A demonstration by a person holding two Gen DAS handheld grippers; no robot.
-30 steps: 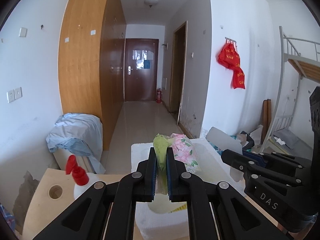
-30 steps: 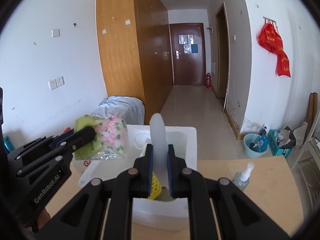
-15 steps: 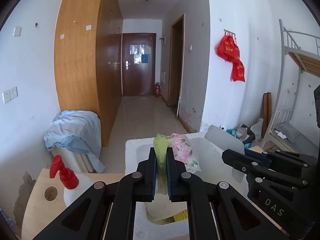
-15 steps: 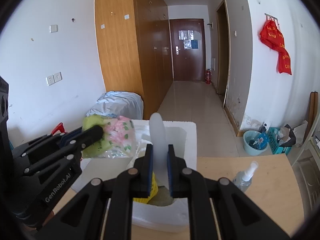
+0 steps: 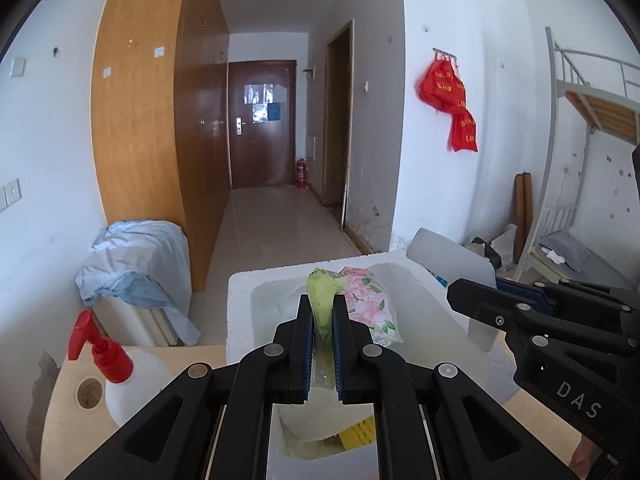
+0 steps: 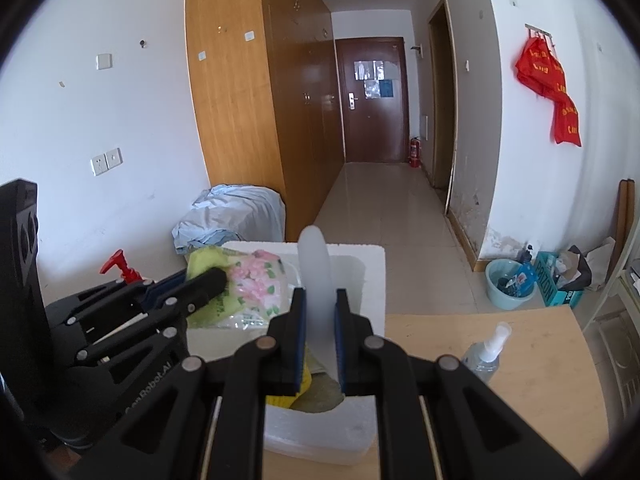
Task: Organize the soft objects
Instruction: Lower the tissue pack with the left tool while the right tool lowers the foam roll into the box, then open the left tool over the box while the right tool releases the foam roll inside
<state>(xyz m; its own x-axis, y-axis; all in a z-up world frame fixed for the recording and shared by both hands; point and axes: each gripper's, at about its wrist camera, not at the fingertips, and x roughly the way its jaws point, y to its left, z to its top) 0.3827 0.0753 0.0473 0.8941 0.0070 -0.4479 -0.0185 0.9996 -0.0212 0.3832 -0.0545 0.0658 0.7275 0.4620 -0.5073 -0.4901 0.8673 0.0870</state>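
so the floral tissue pack point(image 5: 370, 306) is pinched by its green end in my left gripper point(image 5: 323, 332) — jaws closed tight on the plastic, and the pack hangs over the open white foam box point(image 5: 244, 312), roughly dead centre of the left wrist view. From the right wrist cam that same pack sits at about 9 o'clock of my right gripper point(image 6: 319, 330), over the box's left side

my right gripper is clamped narrow on a thin translucent white lid point(image 6: 316, 280) — it stands upright on edge between the blue pads, over the near half of the box. Down inside the box at 6 o'clock I can see something yellow point(image 6: 306, 380) and a pale roundish thing, can't tell what they are

further out: the box sits on a light wooden table point(image 6: 532, 364). A white spray bottle with a red trigger point(image 5: 120, 368) is at 8 o'clock in the left view, and a small clear spray bottle point(image 6: 486, 354) at 4 o'clock in the right view, both apart from the box
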